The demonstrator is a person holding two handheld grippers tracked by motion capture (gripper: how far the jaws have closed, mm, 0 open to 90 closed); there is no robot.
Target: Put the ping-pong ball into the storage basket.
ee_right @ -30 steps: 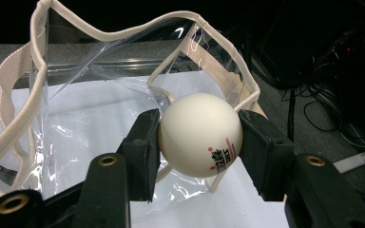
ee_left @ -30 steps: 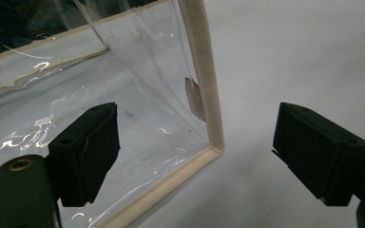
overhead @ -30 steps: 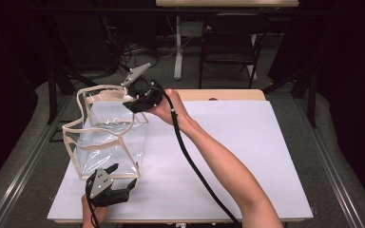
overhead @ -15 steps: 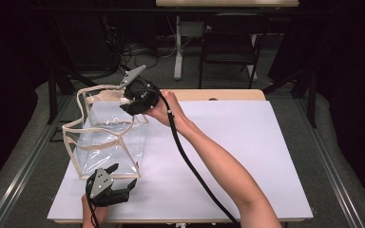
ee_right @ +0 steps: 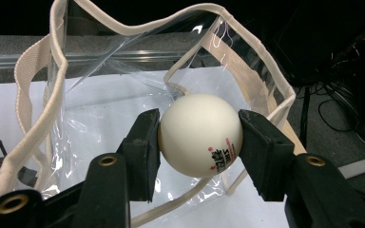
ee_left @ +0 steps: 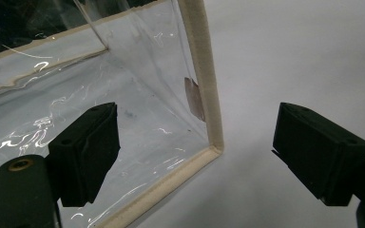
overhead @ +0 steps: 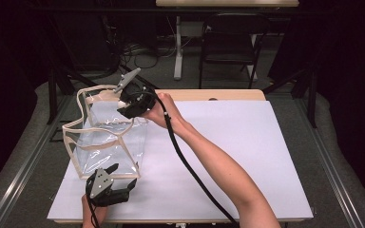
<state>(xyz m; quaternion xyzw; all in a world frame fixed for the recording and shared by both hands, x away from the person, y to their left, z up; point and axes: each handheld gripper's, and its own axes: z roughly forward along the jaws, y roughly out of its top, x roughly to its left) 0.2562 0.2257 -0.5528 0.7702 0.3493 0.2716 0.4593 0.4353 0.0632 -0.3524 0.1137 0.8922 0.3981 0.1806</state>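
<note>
One ball: white ping-pong ball (ee_right: 200,135), held over the open mouth of the clear plastic bag (overhead: 105,142).
Right gripper (ee_right: 200,137): jaws pinching the ball at its widest.
Left gripper (ee_left: 209,156): jaws wide apart, straddling the bag's near bottom corner, gripping nothing.
Handling: likely very light, hard, slick, crushable; grip gently.
Bag: floppy; take the cloth trim (ee_left: 203,80).

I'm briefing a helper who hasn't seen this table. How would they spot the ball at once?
Start at the white table and go to the clear plastic bag with cream fabric trim at its left side. Over the bag's open far end, the right gripper pinches a small white ball with red print between its black pads. It is the one round thing there.
</note>
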